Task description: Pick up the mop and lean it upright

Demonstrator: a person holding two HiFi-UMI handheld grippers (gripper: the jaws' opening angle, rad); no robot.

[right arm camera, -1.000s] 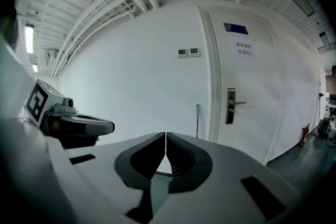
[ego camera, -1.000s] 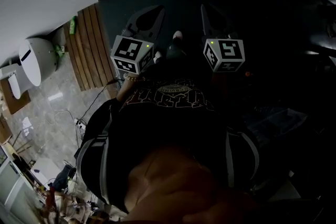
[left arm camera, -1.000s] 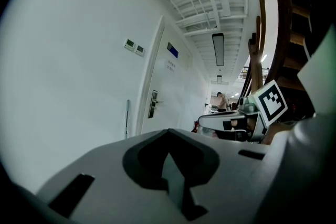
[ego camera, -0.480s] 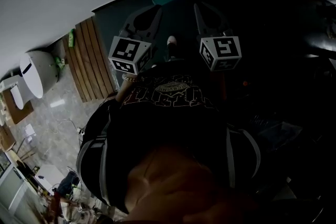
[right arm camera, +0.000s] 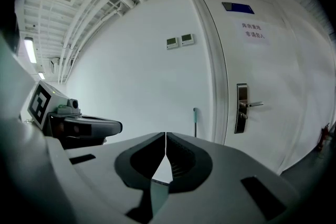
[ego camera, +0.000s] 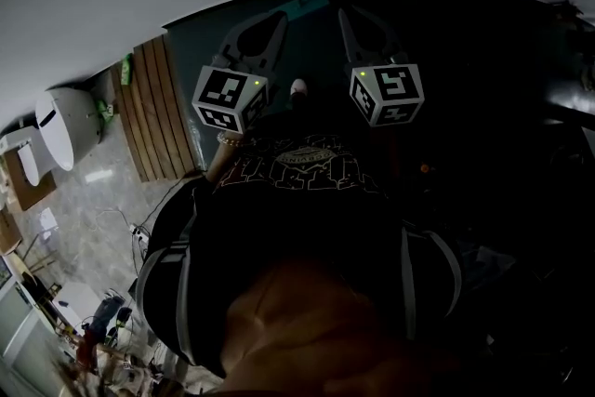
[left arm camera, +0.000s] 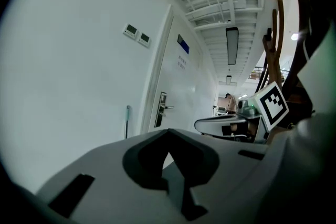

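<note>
Facing mop (right arm camera: pixel 195 121): leaning upright on wall (right arm camera: pixel 131 71)
left gripper (left arm camera: pixel 168 131): I'm holding it closed, empty
right gripper (right arm camera: pixel 166 135): closed, empty

Illegible red notice (right arm camera: pixel 255 30) on door (right arm camera: pixel 252 128)

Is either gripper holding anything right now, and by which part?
Nothing is held. The left gripper and right gripper both have their jaws together on nothing; the mop stands untouched at the wall ahead.
</note>
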